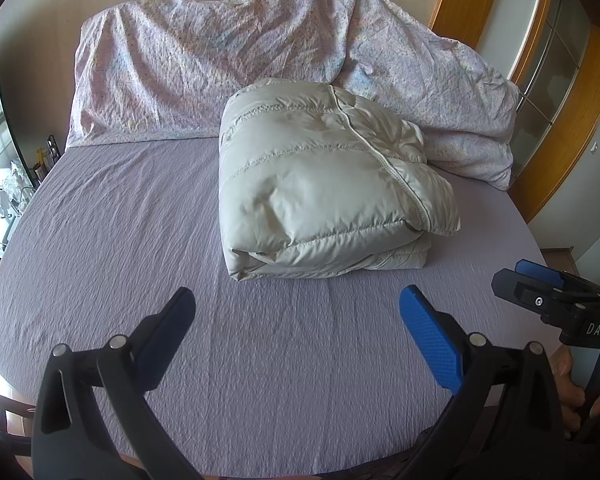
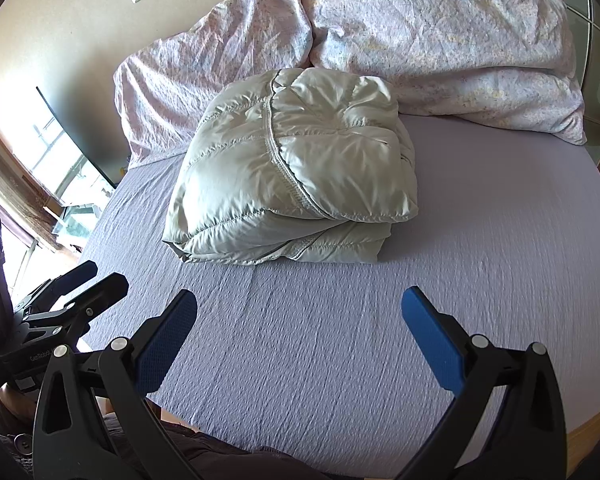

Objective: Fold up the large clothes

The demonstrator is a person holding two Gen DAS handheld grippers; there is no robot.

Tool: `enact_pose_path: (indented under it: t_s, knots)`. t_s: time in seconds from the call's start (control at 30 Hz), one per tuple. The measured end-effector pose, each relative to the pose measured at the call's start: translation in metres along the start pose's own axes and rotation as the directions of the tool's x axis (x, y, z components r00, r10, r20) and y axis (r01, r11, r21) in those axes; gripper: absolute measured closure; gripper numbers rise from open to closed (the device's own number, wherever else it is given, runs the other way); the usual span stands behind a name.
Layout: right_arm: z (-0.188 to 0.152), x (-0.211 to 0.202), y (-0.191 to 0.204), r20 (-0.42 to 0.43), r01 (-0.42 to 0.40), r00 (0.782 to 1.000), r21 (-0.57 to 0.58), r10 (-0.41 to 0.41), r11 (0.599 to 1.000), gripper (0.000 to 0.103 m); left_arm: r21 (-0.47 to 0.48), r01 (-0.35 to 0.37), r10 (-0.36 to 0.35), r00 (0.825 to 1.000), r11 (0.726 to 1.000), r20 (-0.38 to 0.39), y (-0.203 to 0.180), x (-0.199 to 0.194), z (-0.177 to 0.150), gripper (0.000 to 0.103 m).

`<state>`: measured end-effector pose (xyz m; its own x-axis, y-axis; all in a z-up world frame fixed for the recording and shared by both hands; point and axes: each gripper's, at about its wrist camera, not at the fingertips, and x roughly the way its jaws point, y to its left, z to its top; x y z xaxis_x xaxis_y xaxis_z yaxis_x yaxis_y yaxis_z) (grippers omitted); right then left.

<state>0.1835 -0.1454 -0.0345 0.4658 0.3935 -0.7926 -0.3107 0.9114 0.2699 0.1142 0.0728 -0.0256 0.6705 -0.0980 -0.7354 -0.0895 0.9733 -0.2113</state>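
A cream puffer jacket (image 1: pixel 324 176) lies folded into a thick bundle on the lavender bed sheet (image 1: pixel 140 240), its zipper edge running across the top. It also shows in the right wrist view (image 2: pixel 292 168). My left gripper (image 1: pixel 296 300) is open and empty, hovering over the sheet in front of the bundle. My right gripper (image 2: pixel 300 300) is open and empty, also in front of the bundle. The right gripper appears at the right edge of the left view (image 1: pixel 540 284); the left gripper appears at the left edge of the right view (image 2: pixel 88 284).
A crumpled pink-patterned duvet (image 1: pixel 220 64) and pillow (image 2: pixel 460 48) lie against the wall behind the jacket. A wooden frame with glass panels (image 1: pixel 548 80) stands at the right. A window (image 2: pixel 60 168) is at the left. The bed edge is near me.
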Motion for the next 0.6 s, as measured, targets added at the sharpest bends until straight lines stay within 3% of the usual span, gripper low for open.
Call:
enact_pose_path:
  t_s: [0.6]
  knots:
    - [0.0004,0.0003,-0.0002,-0.002,-0.001,1.000,-0.001,0.001,1.000,0.001,0.009,0.004,-0.004,1.000,1.000,-0.004,-0.0031,0.0056,0.0017,0.002]
